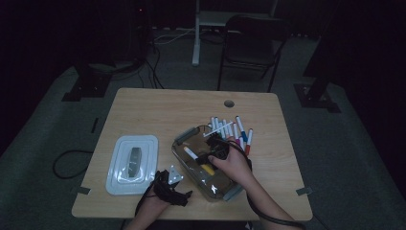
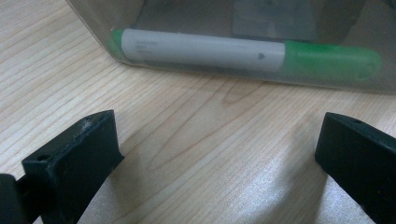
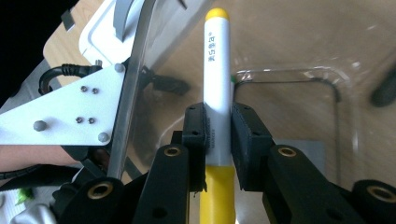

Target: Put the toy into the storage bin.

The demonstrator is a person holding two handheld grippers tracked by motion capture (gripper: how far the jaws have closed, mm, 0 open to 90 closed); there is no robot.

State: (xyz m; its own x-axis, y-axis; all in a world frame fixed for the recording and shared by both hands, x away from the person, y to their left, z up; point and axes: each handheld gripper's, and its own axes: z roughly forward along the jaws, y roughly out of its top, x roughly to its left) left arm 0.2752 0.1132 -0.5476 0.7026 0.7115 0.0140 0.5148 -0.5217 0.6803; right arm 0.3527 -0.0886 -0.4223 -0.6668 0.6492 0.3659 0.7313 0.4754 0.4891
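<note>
At the near edge of the wooden surface (image 1: 158, 103), the left gripper (image 1: 171, 183) rests low with its fingers (image 2: 79, 154) spread wide and nothing between them, aimed at the wall of the clear container (image 1: 181, 154). Through that wall a green marker (image 2: 243, 53) lies inside on its side. The right gripper (image 3: 218, 133) has its fingers pinching a yellow marker (image 3: 217, 84) by its white barrel, the yellow cap below the grip and the yellow end pointing away, held over the open container. Left of the container lies its lid (image 1: 132, 164), flat on the surface. Just beyond the container's far rim a cluster of markers (image 1: 234, 129) lies loosely fanned. Farther back, a dark chair (image 1: 251, 45) stands on the floor.
</note>
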